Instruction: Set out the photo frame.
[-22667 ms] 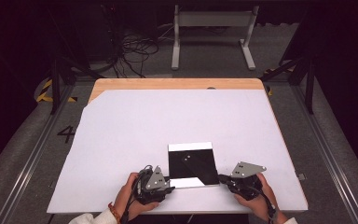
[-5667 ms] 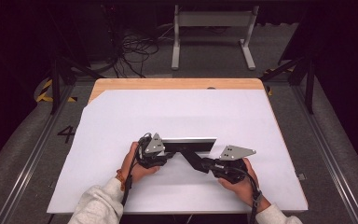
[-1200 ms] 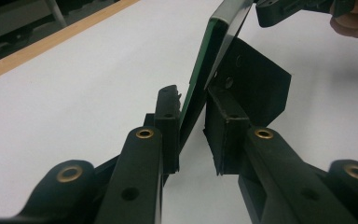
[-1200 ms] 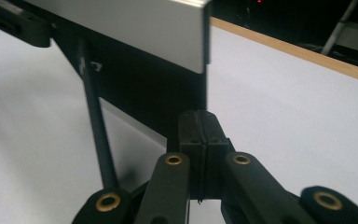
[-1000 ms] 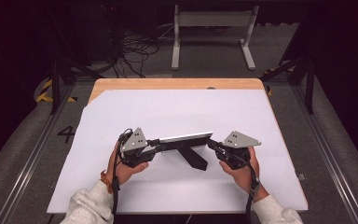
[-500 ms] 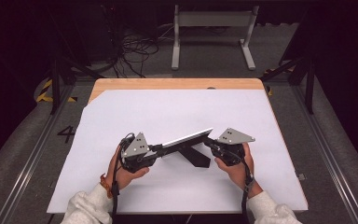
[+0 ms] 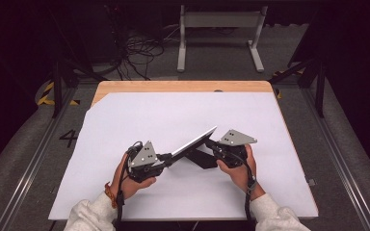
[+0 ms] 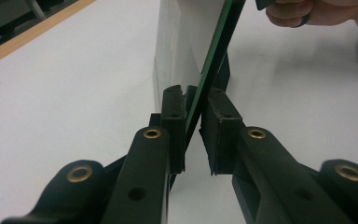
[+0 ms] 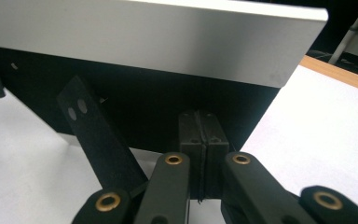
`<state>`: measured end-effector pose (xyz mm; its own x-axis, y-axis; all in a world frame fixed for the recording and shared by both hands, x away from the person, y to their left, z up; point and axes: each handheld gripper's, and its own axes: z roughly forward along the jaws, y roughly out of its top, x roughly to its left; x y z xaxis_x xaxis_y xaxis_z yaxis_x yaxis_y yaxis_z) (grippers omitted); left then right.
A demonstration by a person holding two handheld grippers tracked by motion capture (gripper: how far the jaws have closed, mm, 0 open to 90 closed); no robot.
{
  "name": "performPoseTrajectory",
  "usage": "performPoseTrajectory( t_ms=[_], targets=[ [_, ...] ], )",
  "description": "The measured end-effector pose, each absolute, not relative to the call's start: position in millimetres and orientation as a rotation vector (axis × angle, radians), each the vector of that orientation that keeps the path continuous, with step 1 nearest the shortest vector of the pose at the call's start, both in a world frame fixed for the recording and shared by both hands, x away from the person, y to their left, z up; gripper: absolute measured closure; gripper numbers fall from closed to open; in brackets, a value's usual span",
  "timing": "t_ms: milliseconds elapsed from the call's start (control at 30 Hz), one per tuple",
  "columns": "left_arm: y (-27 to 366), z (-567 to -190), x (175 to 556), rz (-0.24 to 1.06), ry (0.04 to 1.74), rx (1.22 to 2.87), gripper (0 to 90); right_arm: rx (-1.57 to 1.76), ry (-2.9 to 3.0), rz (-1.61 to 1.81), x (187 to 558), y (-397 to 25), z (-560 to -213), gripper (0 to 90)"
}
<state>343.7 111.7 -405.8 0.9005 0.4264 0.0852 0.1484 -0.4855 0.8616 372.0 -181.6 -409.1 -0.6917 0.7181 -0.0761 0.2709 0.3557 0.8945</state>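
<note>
A flat picture frame with a pale front and black back is held slanted above the white table top. My left gripper grips its near-left end; in the left gripper view the thin frame edge runs between the two pads, which clamp it. My right gripper is at the frame's far-right end, behind it. In the right gripper view its pads are pressed together against the black back, and I see nothing between them. The black fold-out stand hangs from the back, also visible as the stand.
A bare wooden strip runs along the table's far edge. Cables and a metal stand lie on the floor beyond. White surface lies open on all sides of the hands.
The frame has swung so that its right end points farther away and higher. The right gripper moved left and away with it, and the left gripper shifted slightly right.
</note>
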Motion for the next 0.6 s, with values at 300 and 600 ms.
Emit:
performPoseTrajectory(
  t_ms=[300,600],
  targets=[
    [108,-409,336,0.338,0.404,2.086,78.7,0.830,2.164,1.318,372,-165,-413,90.0],
    [105,-410,331,0.327,0.391,2.089,76.9,0.839,2.153,1.348,368,-161,-412,90.0]
  ],
)
